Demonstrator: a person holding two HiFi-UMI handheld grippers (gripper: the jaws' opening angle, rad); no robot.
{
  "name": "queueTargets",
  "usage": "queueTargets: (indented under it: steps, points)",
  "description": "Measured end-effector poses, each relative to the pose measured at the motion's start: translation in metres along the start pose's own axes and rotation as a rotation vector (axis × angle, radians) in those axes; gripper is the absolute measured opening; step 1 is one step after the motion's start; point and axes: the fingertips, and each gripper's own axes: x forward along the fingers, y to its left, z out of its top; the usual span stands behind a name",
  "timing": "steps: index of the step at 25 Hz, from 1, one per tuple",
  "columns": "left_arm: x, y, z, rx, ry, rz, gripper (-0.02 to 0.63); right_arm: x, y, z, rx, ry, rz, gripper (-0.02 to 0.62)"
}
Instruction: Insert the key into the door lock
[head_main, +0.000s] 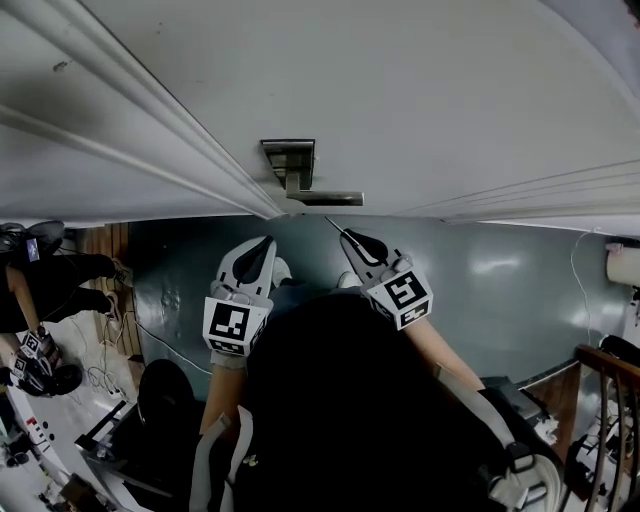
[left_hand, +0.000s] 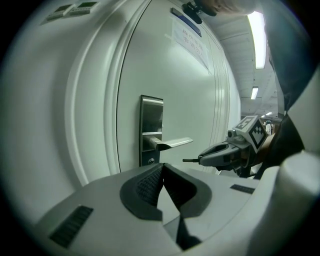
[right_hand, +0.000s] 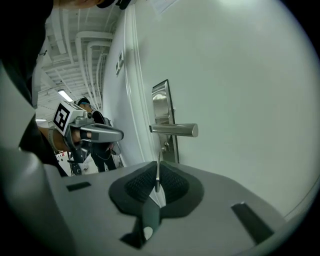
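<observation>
Your right tongs (right_hand: 157, 176) are clamped on the key (right_hand: 158, 159). Its long blade points away from you at the door (head_main: 420, 100), tip just short of the lock cylinder (right_hand: 164, 146) under the lever handle (right_hand: 175, 130). Your left tongs (left_hand: 162, 175) are pressed together on nothing, off to the left.

A glossy blue-grey floor (head_main: 500, 290) spreads below a closed white door (head_main: 420, 90), seen from steeply above. Thin cables (head_main: 104, 372) lie in loose loops on the floor at the far left, close to the feet of a person in dark clothing (head_main: 55, 285) who stands there. A wooden frame (head_main: 605, 365) stands at the right edge (what it belongs to cannot be made out). The door itself bears a metal lock plate (head_main: 288, 158) with a lever handle (head_main: 325, 198).
</observation>
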Motion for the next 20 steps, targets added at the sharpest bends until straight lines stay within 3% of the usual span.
queueTargets:
  steps: [10, 20]
  points:
    - [-0.008, 0.04, -0.013, 0.034, 0.024, -0.105, 0.008, 0.041, 0.015, -0.008, 0.175, -0.019, -0.078, 0.034]
    - [-0.012, 0.068, -0.027, 0.089, 0.051, -0.203, 0.008, 0.075, 0.02, -0.013, 0.423, -0.117, -0.141, 0.034]
